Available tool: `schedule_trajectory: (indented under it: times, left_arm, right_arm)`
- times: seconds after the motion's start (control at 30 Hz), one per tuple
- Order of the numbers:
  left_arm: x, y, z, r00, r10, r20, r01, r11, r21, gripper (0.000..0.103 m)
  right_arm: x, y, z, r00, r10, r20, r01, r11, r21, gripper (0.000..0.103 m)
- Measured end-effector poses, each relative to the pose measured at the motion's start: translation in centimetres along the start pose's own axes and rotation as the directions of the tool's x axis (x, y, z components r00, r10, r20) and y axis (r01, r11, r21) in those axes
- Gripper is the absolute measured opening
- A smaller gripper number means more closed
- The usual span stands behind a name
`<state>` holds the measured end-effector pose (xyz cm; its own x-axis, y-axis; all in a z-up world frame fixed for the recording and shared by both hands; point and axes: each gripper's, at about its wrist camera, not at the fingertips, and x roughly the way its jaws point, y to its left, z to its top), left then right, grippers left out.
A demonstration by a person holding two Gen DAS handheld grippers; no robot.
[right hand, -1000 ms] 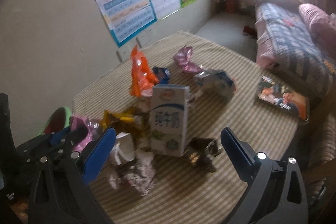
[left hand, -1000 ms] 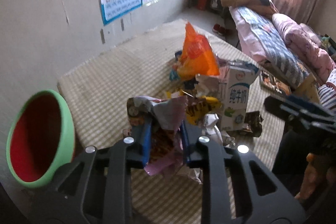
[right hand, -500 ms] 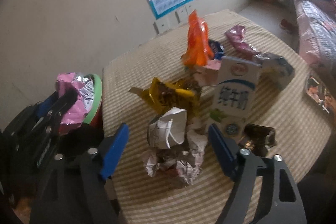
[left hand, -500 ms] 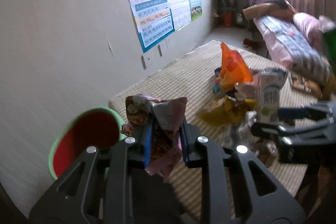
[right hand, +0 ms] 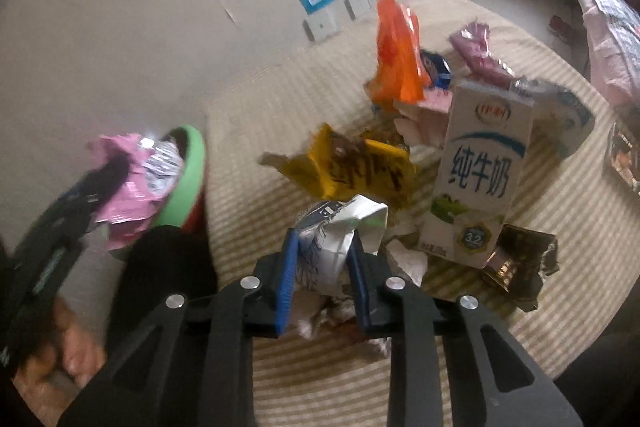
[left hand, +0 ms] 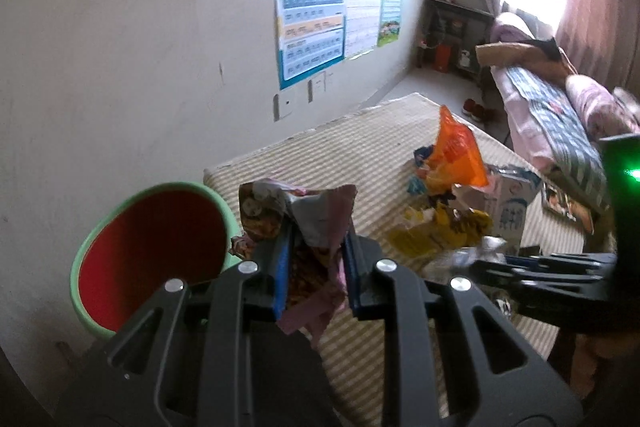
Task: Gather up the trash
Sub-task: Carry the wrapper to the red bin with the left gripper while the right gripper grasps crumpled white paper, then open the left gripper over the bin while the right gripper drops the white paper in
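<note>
Striped cloth covers the table (right hand: 460, 347) that stands against a plain wall hung with charts. Nearest the right camera, the right gripper (right hand: 322, 267) is closing its jaws on a crumpled white wrapper (right hand: 340, 227); the blue pads already press its sides, and its bulk stands upward out of them, the lower part hidden between the fingers. Just behind it lie a yellow wrapper (right hand: 352, 163), flat and angled toward the wall, and an upright milk carton (right hand: 476, 171), long axis vertical, with a dark foil wrapper (right hand: 520, 263) at its foot. Farther back an orange bag (right hand: 396, 55) stands on end, tip up. In the left view, the left gripper (left hand: 314, 267) is clenched on a pink snack wrapper (left hand: 312, 219), whose torn top points up and whose tail hangs below the pads. It is held beside the rim of the green bin (left hand: 120, 319) with a red inside, whose lower half is cut off by the gripper body. Motion blur smears small print.
</note>
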<state>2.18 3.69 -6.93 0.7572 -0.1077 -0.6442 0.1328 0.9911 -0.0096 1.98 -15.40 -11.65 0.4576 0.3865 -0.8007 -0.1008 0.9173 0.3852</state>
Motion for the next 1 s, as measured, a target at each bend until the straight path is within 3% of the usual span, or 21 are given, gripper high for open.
schedule_trajectory:
  times: [0.2,0.4,0.63,1.0]
  left_arm:
    - [-0.1,3.4,1.0,0.998,0.059,0.023,-0.057,0.997,-0.053,0.022]
    - [-0.2,8.1,0.8,0.995,0.099,0.019,-0.095,0.983,-0.158,0.022]
    - [-0.1,13.5,-0.7,0.988,0.155,-0.016,-0.153,0.953,-0.263,0.022]
    - [0.4,19.9,-2.9,0.981,0.184,-0.069,-0.196,0.894,-0.404,0.022]
  right_arm:
    - [-3.9,2.3,0.5,0.994,0.069,0.082,-0.068,0.998,-0.014,0.024]
    - [-2.8,6.2,2.6,0.988,0.125,0.089,-0.117,0.990,-0.082,0.024]
    - [2.9,13.1,4.8,0.978,0.209,0.000,-0.206,0.964,-0.167,0.024]
    - [11.2,21.0,6.1,0.963,0.237,-0.128,-0.264,0.923,-0.281,0.020]
